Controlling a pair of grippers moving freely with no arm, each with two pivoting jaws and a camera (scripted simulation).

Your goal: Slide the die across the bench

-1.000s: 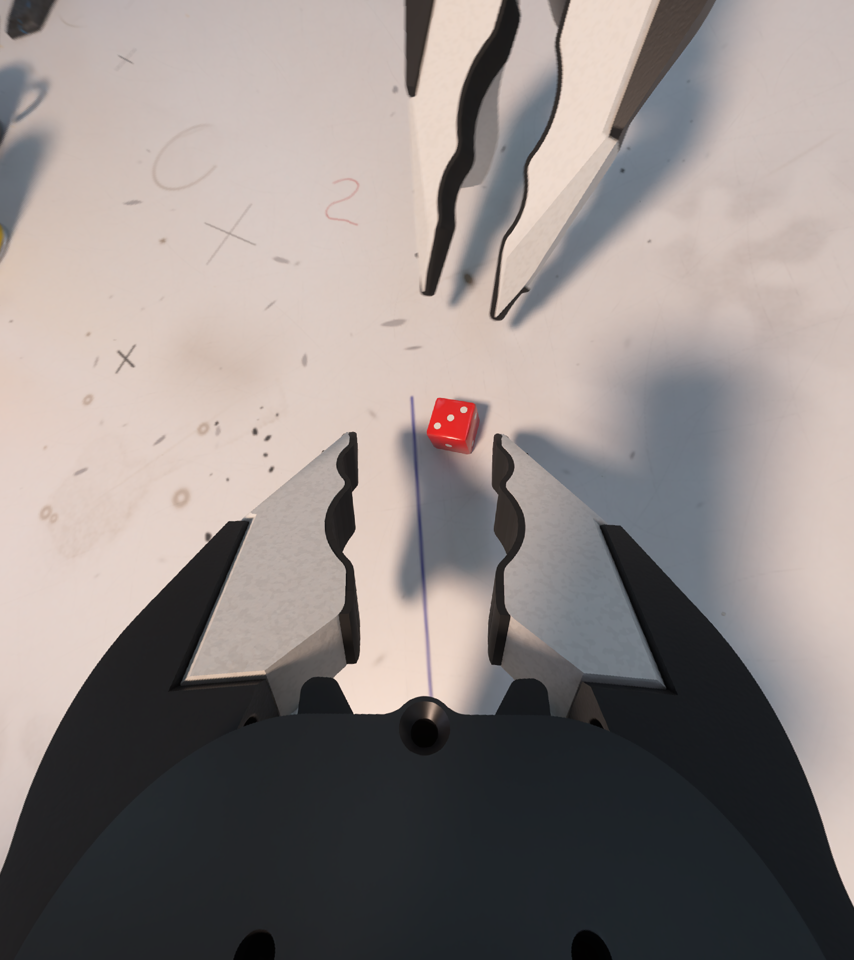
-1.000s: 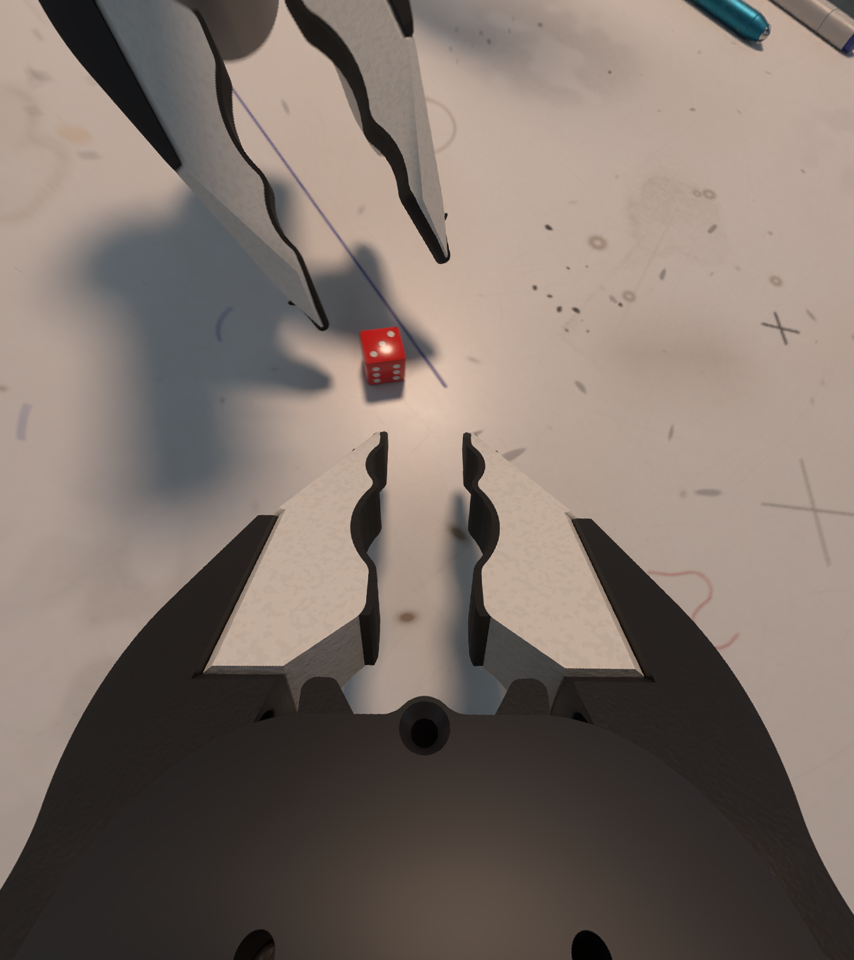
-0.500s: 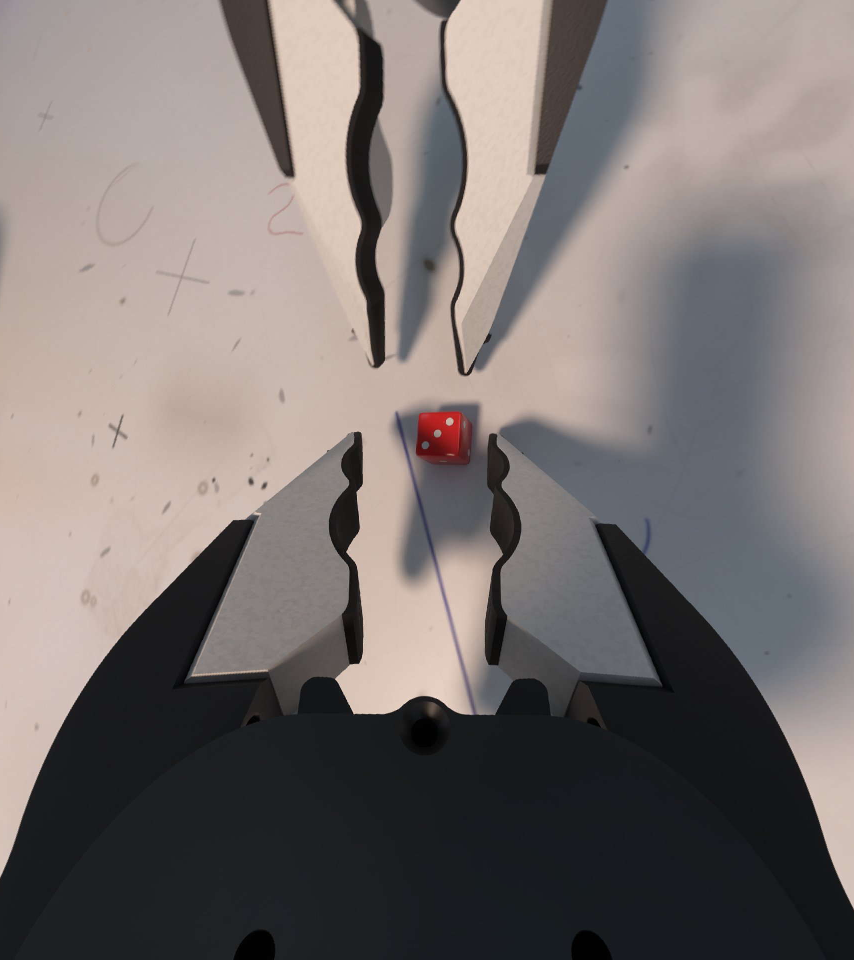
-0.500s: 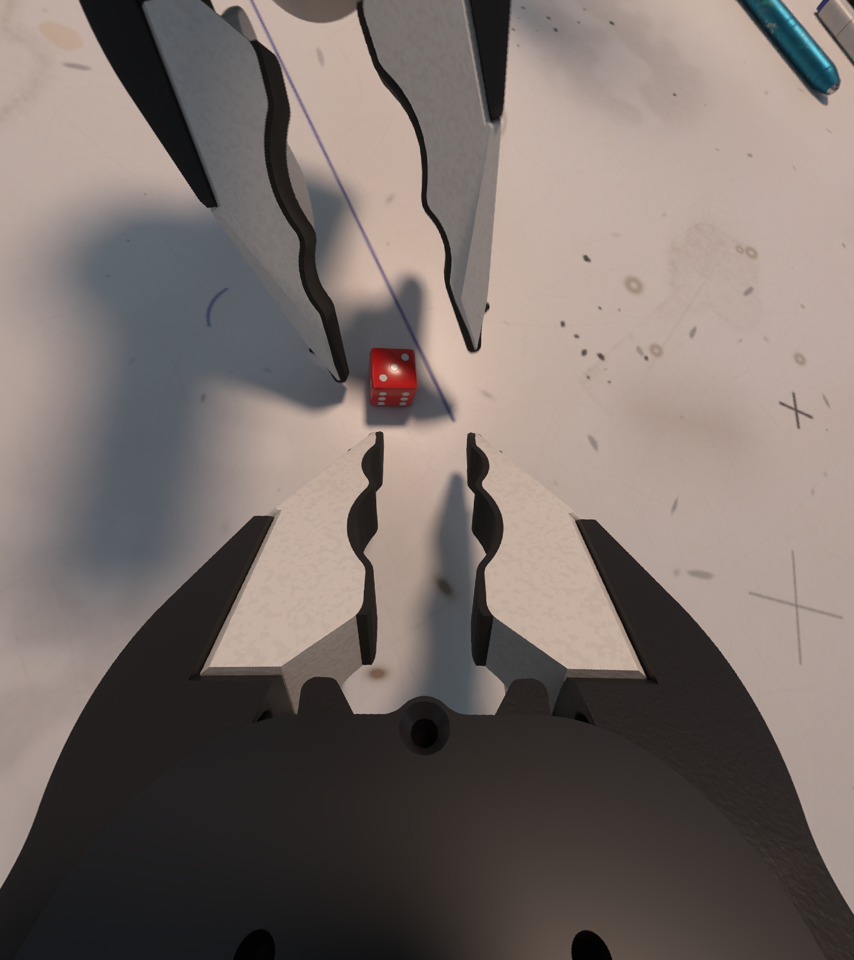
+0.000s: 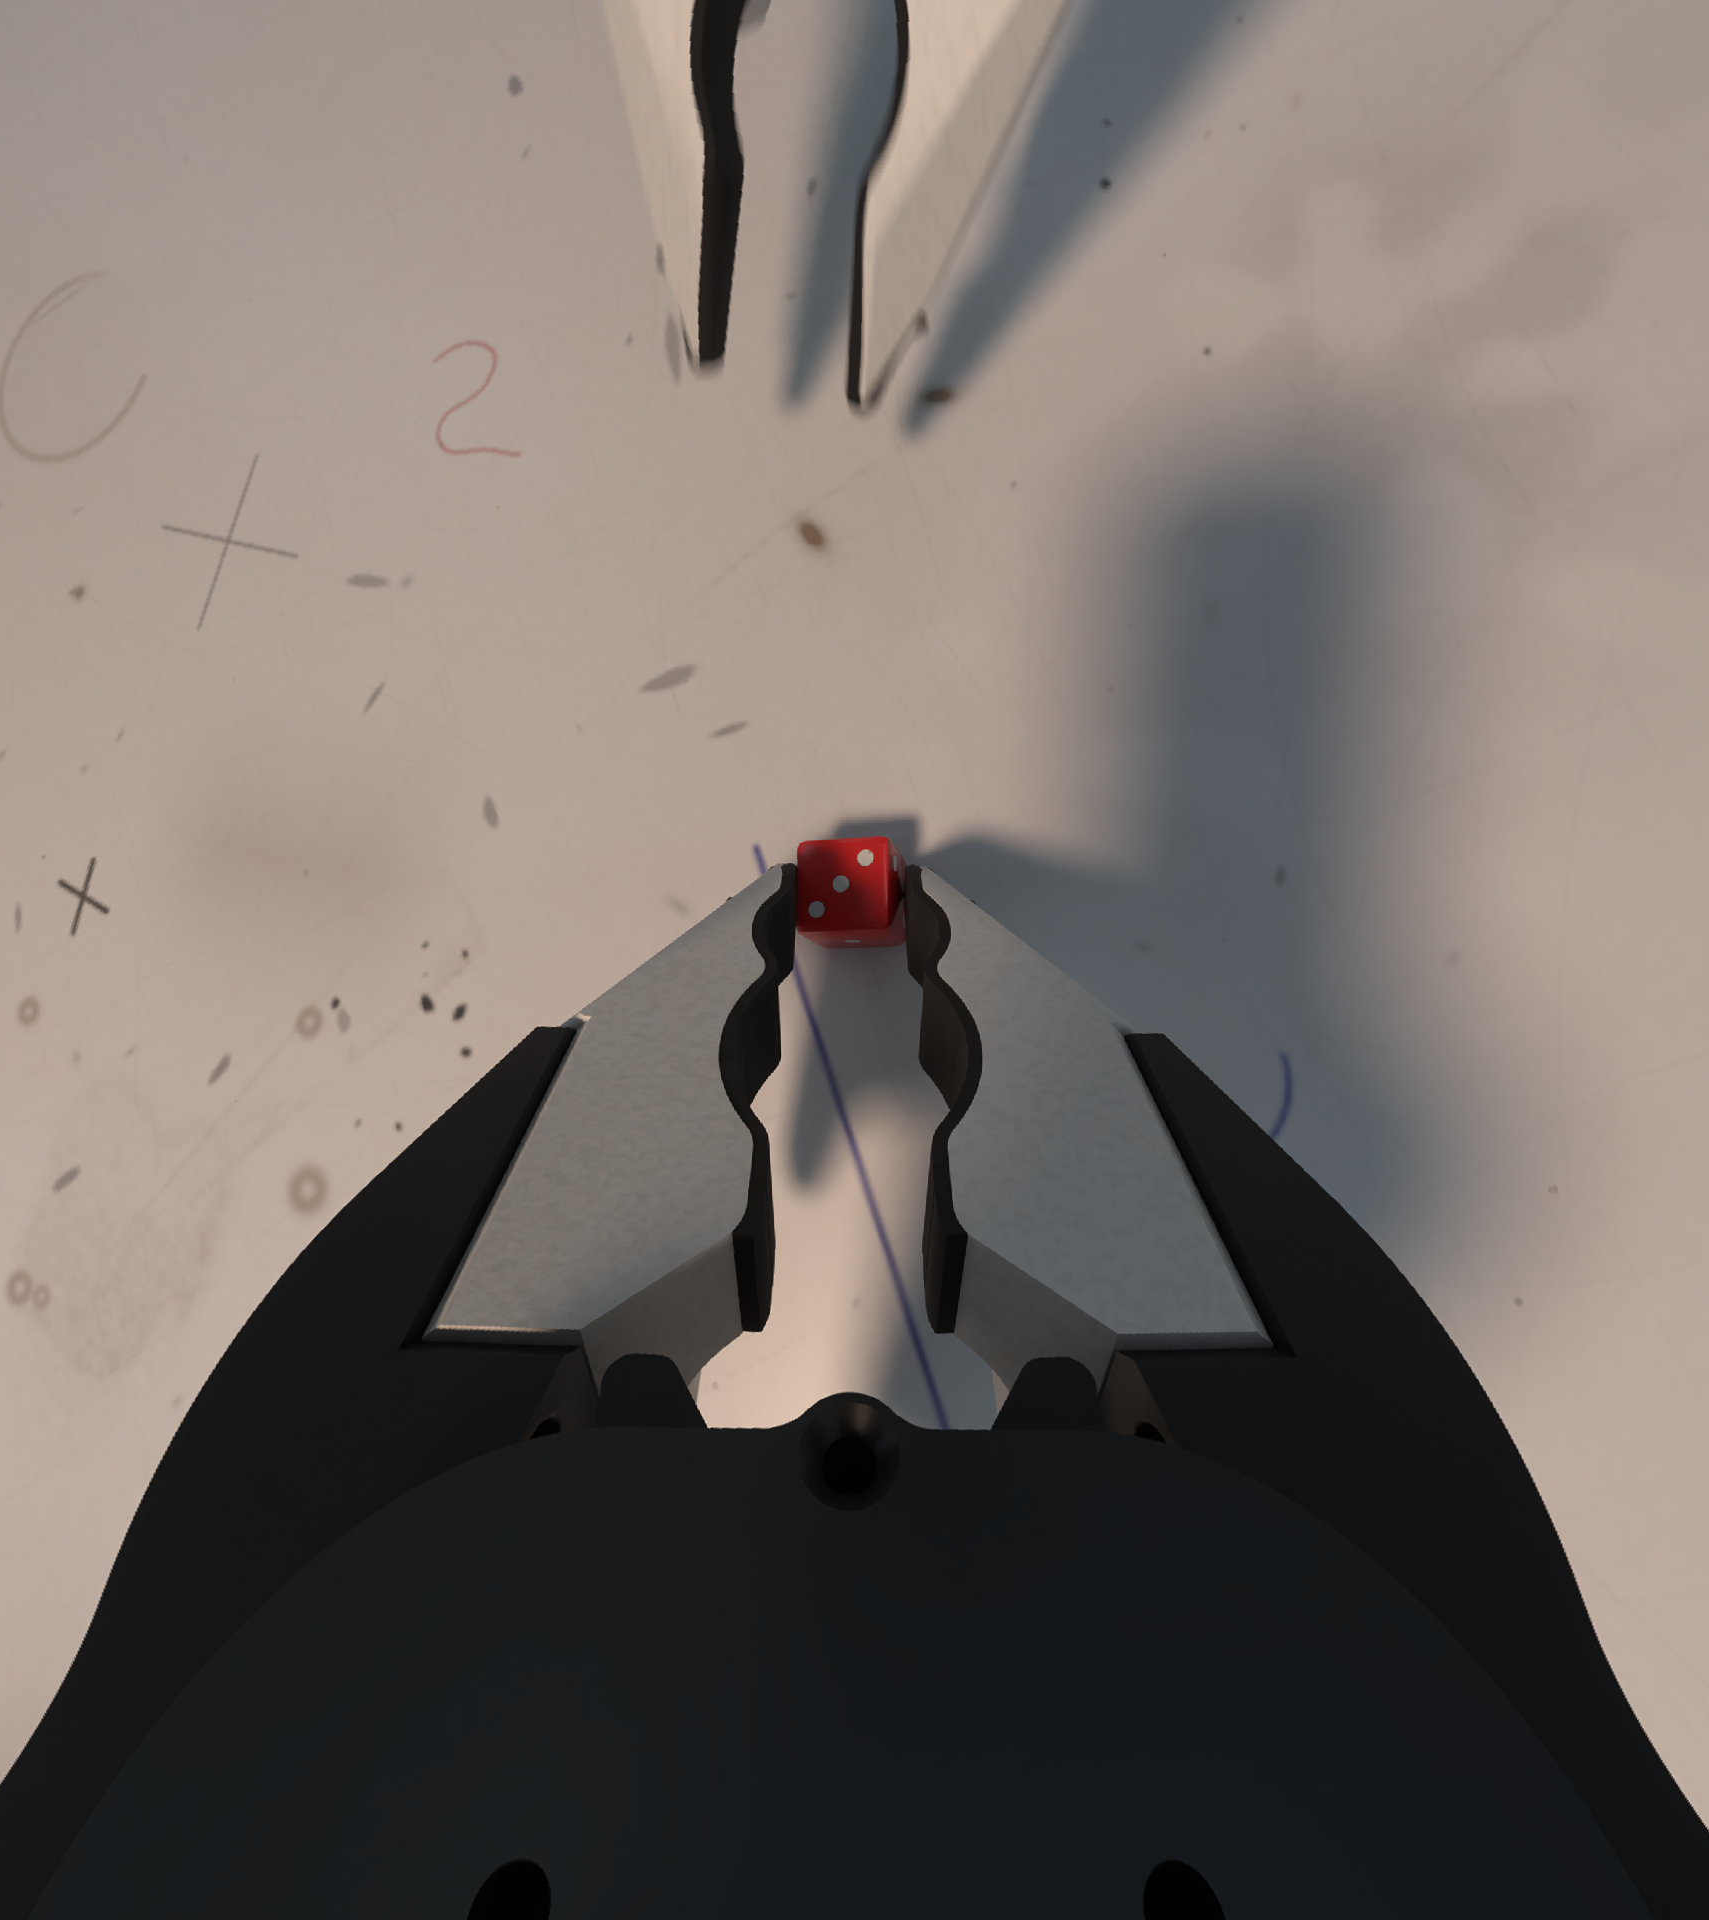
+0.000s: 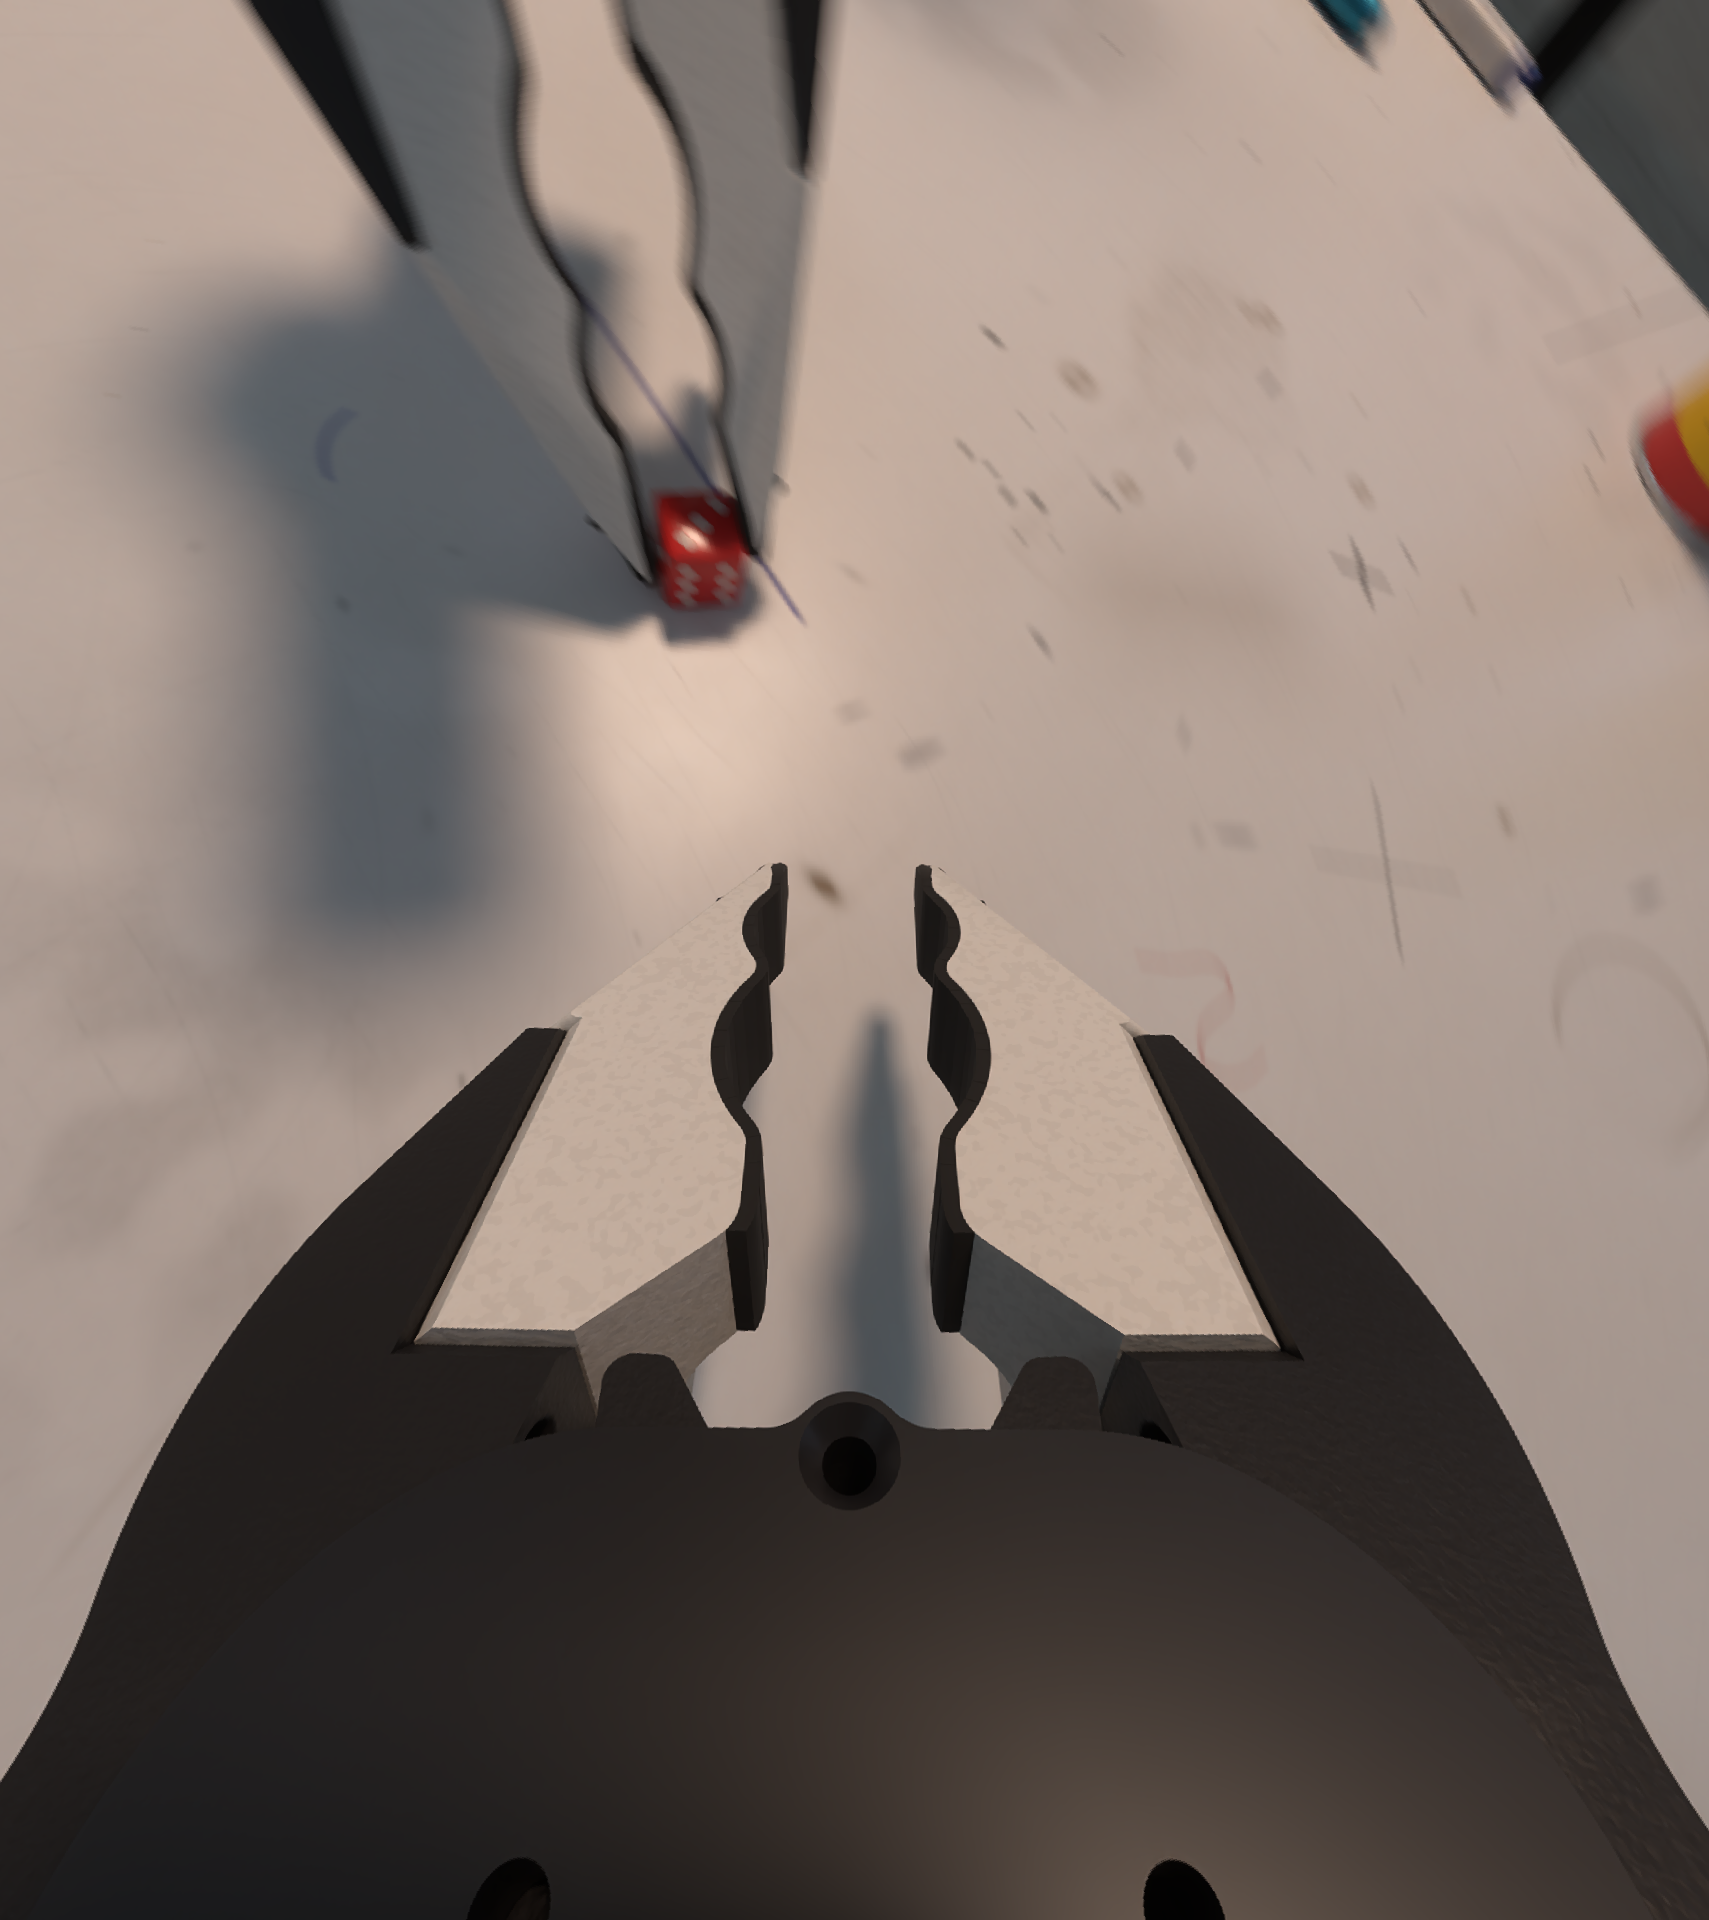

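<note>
Left claw (image 5: 848, 883) closed on die (image 5: 848, 891), low on bench (image 5: 310, 727) for sliding; right claw (image 6: 850, 883) open, empty, well apart.

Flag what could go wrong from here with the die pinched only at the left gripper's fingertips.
The red die sits only between the very tips of the left gripper, so it may squirt out forward or twist during the slide. The right gripper sits open farther along the bench, empty; pushing toward it could cause a collision.

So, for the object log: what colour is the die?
Red with white pips, clearest in the left wrist view.
</note>
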